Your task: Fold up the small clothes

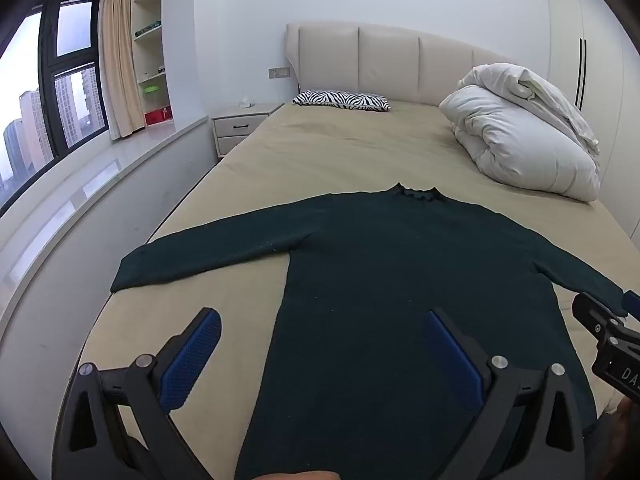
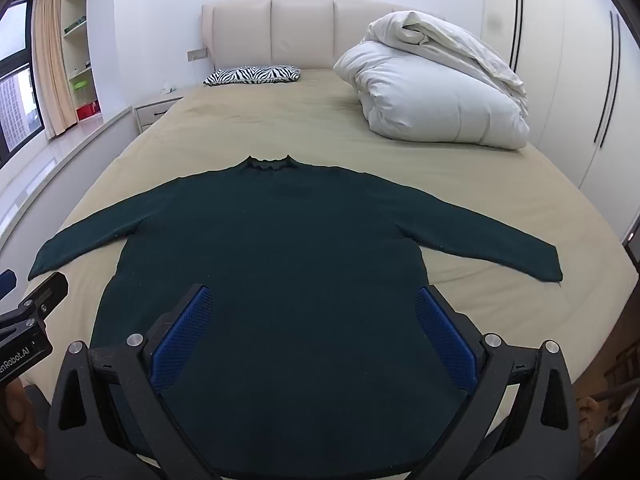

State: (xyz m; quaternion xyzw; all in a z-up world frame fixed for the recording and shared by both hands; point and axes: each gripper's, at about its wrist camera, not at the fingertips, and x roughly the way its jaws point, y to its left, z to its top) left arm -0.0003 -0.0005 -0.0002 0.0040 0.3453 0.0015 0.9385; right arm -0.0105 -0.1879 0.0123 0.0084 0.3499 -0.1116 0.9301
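A dark green long-sleeved sweater [image 1: 384, 280] lies flat on the beige bed [image 1: 340, 152], neck away from me, both sleeves spread out to the sides. It also shows in the right wrist view [image 2: 288, 248]. My left gripper [image 1: 322, 320] is open and empty, held above the sweater's lower left part. My right gripper [image 2: 312, 300] is open and empty, above the sweater's lower middle. Each gripper shows at the edge of the other's view, the right one at the far right [image 1: 608, 332] and the left one at the far left [image 2: 28, 320].
A rolled white duvet [image 1: 528, 128] sits at the bed's far right. A zebra-print pillow [image 1: 342, 100] lies by the padded headboard [image 1: 384, 60]. A nightstand [image 1: 236, 128], a window ledge [image 1: 80, 184] and shelves [image 1: 150, 40] run along the left; wardrobe doors [image 2: 580, 60] stand on the right.
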